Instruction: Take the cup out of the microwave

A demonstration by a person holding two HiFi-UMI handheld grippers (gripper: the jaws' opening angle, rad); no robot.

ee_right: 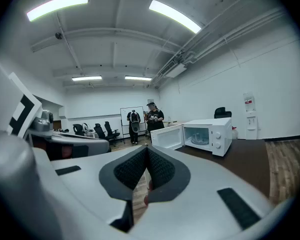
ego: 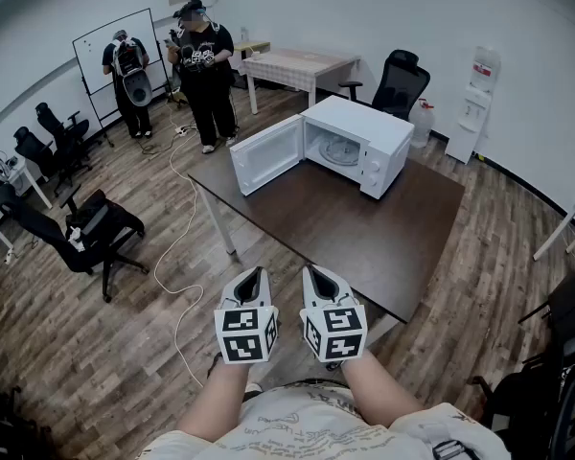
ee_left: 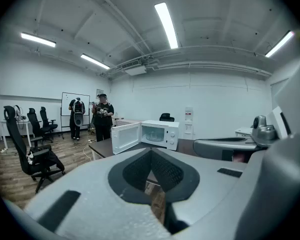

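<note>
While my left gripper point(ego: 253, 274) and right gripper point(ego: 314, 272) hang short of the tabletop point(ego: 364, 228), the head view shows one microwave point(ego: 369, 132), door point(ego: 266, 153) open, a glassy shape inside that I take for the cup point(ego: 340, 149). Left gripper view: jaws together, empty. Right gripper view: jaws together, empty. I judge one pair must open before reaching level into the cavity. Count: two grippers, one microwave, one cup, two bystanders point(ego: 207, 65).
</note>
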